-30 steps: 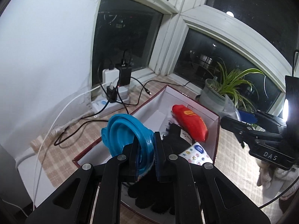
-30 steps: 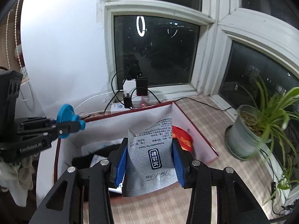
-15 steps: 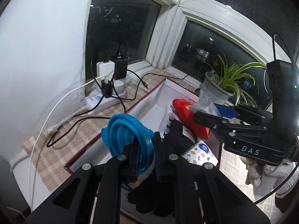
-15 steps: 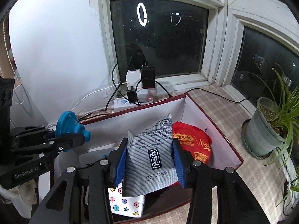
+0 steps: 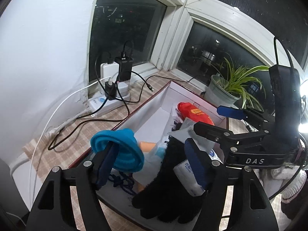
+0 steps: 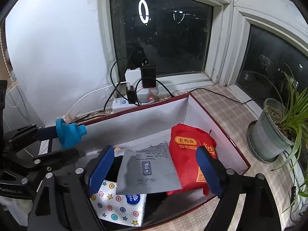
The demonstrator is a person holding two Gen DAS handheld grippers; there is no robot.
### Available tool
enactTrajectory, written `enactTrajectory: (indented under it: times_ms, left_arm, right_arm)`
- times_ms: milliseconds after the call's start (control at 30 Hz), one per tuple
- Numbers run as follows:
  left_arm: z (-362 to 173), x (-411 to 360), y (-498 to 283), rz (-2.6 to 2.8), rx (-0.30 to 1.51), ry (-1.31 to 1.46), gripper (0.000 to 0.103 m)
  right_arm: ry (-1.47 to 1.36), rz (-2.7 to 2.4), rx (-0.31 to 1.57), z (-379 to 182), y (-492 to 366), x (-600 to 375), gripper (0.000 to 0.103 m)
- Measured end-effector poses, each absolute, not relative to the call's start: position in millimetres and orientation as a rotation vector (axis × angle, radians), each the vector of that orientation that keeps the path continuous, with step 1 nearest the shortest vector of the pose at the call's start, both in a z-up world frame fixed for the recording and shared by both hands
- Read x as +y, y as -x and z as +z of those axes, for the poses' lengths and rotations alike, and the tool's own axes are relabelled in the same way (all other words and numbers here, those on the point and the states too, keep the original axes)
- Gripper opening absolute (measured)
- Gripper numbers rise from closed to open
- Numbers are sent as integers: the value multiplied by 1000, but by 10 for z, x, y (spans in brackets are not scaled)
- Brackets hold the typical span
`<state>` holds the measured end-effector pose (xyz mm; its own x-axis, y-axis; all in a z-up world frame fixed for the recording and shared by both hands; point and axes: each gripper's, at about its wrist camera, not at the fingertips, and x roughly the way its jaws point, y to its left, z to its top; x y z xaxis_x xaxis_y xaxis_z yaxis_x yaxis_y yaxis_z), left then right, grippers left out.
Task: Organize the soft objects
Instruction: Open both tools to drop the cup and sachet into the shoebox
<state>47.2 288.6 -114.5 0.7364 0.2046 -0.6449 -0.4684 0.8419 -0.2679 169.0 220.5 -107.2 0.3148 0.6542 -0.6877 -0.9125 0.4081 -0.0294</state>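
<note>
A: Two releases logged. Left gripper (image 5: 152, 159) jaws opening; blue funnel (image 5: 123, 150) hangs on one finger, over box (image 6: 154, 115).
B: Right gripper (image 6: 154, 171) opening too; grey packet (image 6: 148, 171) loose between jaws, dropping into box. Both items nearly stowed.

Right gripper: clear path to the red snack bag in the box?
Probably yes. The right gripper is opening over the open-topped box, and the red snack bag lies just ahead, partly overlapped by the grey packet.
</note>
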Motion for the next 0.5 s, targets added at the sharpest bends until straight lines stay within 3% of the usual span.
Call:
enactTrajectory:
  times_ms: [233,500]
  left_arm:
    - [-1090,2858,-452,291,624,453,70]
    - [-1172,2881,-552,253,762,520,70]
  right_arm:
    - [423,1053,648,-985,-1768,2101,84]
    - [425,1034,626,-922,-1799,1996,84]
